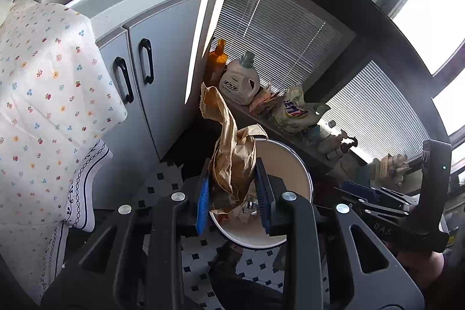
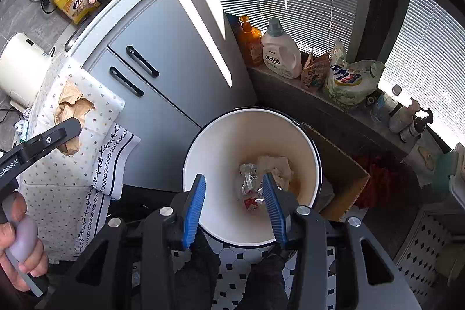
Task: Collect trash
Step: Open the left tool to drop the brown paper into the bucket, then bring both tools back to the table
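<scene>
My left gripper point(image 1: 232, 182) is shut on a crumpled brown paper bag point(image 1: 229, 161), which stands up between the blue pads just above the near rim of the white trash bin point(image 1: 302, 179). In the right wrist view the same bag point(image 2: 74, 109) shows at the left, over the flowered cloth, with the left gripper's body in front of it. My right gripper point(image 2: 234, 185) is open and empty, held right over the bin point(image 2: 215, 153). Inside the bin lie a foil wrapper point(image 2: 248, 175), a crumpled tissue point(image 2: 277, 164) and a red-and-white scrap point(image 2: 252, 203).
Grey cabinet doors point(image 2: 174, 54) stand behind the bin. A flowered cloth point(image 1: 43, 92) hangs over the table edge at the left. Detergent bottles point(image 2: 280, 54) and refill bags point(image 2: 347, 80) line the window ledge. A cardboard box point(image 2: 345, 173) sits right of the bin. The floor is tiled point(image 2: 232, 260).
</scene>
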The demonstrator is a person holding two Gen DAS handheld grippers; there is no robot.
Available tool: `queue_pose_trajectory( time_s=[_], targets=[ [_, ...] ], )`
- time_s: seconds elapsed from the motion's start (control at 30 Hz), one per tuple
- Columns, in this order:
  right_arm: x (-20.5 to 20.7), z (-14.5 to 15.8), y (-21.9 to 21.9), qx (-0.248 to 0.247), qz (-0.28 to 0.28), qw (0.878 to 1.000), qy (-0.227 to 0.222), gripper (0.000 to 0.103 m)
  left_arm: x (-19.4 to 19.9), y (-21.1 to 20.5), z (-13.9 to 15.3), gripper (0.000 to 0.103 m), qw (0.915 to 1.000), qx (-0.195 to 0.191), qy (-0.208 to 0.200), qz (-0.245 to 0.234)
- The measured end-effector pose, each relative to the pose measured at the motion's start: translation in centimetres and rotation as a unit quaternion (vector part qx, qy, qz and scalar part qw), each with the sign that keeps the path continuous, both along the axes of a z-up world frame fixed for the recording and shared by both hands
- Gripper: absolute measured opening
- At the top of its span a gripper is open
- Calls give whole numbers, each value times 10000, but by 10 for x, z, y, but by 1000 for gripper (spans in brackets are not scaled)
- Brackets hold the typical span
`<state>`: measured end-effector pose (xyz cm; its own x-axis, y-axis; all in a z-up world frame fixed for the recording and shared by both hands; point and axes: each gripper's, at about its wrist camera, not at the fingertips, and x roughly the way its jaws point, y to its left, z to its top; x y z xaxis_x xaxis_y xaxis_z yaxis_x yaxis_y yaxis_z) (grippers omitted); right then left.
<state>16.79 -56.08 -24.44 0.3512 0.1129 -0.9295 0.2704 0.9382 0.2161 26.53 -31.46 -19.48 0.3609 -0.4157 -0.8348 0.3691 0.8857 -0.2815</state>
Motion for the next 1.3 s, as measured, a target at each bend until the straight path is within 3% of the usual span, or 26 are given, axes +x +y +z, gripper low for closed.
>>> queue_pose_trajectory(
  time_s=[0.27, 0.33, 0.47, 0.7, 0.9, 0.97, 1.03, 1.3],
  targets=[
    [-32, 30, -33, -199, -532, 9982, -166, 42, -5, -38, -7, 31, 9981, -142, 167, -571],
    [-39, 36, -39, -242, -646, 9974, -199, 42, -8, -47, -7, 35, 9969, -218, 211, -721],
    [-49, 45, -47, -311, -801, 9959, -270, 42, -13, -62, -8, 58, 9942, -374, 298, -964],
    [-47, 51, -43, -320, -799, 9957, -342, 42, -13, -59, -2, 74, 9919, -564, 353, -1085],
    [-28, 55, -21, -265, -564, 9971, -445, 43, -5, -22, 9, 74, 9963, -495, 200, -679],
    [-20, 58, -9, -267, -465, 9973, -505, 48, 0, -2, 14, 76, 9978, -465, 128, -446],
    [-12, 63, 4, -261, -381, 9972, -596, 62, 5, 20, 22, 79, 9989, -418, 15, -195],
    [28, 85, 70, -208, 90, 9954, -931, 82, 16, 115, 58, 91, 9958, -301, -474, 725]
  ],
)
